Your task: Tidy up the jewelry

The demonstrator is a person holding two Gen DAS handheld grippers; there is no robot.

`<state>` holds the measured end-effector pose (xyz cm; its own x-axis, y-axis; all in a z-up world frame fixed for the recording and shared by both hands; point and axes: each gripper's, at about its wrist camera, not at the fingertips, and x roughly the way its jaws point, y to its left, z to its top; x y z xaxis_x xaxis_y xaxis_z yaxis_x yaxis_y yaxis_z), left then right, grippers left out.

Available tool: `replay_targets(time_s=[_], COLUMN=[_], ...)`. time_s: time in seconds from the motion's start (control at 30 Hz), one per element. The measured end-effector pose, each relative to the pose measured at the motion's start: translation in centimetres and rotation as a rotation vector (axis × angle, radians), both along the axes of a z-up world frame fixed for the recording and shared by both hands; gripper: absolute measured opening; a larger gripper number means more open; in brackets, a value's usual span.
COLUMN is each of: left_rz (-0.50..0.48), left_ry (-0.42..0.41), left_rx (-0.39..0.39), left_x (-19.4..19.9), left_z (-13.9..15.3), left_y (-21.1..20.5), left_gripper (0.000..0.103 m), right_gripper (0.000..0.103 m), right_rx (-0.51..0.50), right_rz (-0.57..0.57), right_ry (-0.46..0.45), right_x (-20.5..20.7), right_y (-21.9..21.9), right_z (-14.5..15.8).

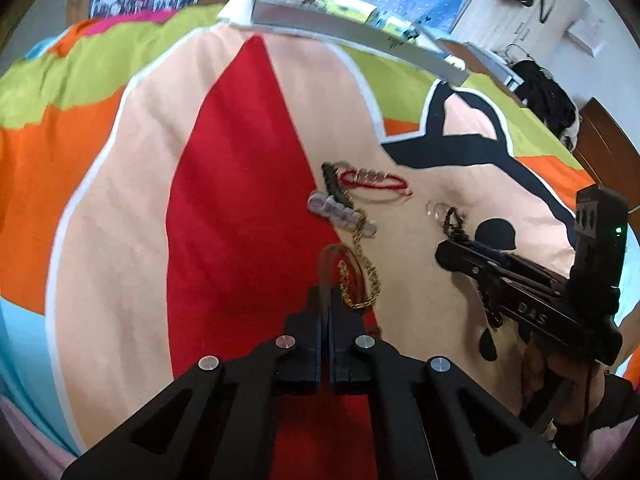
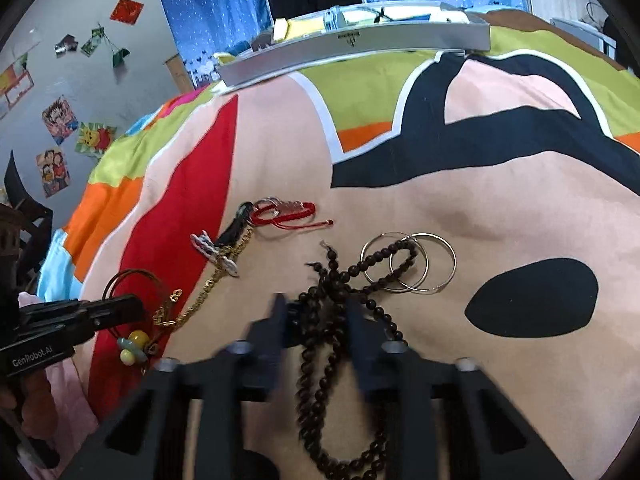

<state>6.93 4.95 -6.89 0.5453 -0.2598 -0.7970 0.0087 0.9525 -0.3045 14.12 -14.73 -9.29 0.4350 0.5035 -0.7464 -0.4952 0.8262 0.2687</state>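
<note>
Jewelry on colourful bedspread (image 2: 500,208); left claw (image 1: 325,300) clamped on brown cord bracelet (image 2: 120,284); right claw (image 2: 316,312) apart over bead necklace (image 2: 332,332).

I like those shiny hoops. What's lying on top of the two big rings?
A loop of the dark bead necklace lies across the two thin hoop rings on the colourful bedspread. Where the beads cross, they hide bits of the rings.

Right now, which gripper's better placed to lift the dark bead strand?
Right. The right gripper is open, its fingers straddling the dark bead strand. The left gripper is shut, over by the gold chain.
</note>
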Motion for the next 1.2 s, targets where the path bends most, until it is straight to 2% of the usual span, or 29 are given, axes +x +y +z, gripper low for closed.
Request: replay_targets(time_s=[0.03,0.13,0.27,0.5,0.73,0.93,1.2], left_rz=[-0.009,-0.042,-0.076,-0.128,-0.182,-0.187,-0.172], left_ry=[-0.023,-0.081,-0.112,-0.179,-0.244,-0.257,-0.308], left_rx=[0.009,0.012,0.009,0.013,0.049,0.044,0.022], left_x=[-0.3,-1.1,-1.2,-0.5,0.3,2.3,7.0], left_z=[0.6,2.6,4.8,9.5,13.5,14.2,16.2], left_y=[-0.2,-0.7,-1.6,-2.3,-2.3,-2.4,-2.3], left_gripper=[0.000,0.000,0.000,0.000,0.000,0.000,0.000], right_gripper=[0.011,0.011,0.011,0.011,0.011,0.011,0.011], right_rx=[-0.004,-0.013,-0.018,0.009,0.021,0.048,0.051], right_rz=[0.001,0.009,0.019,0.032,0.069,0.106,0.180], right_ry=[-0.020,-0.071,-0.127,-0.183,-0.236,-0.261,-0.353], right_x=[-0.4,-1.5,-2.5,-2.6,-2.4,-1.4,2.2], right_y=[-0.2,-0.6,-1.3,-1.6,-0.8,-0.3,0.9], right_z=[0.4,1.5,3.3,5.9,8.0,10.5,17.1])
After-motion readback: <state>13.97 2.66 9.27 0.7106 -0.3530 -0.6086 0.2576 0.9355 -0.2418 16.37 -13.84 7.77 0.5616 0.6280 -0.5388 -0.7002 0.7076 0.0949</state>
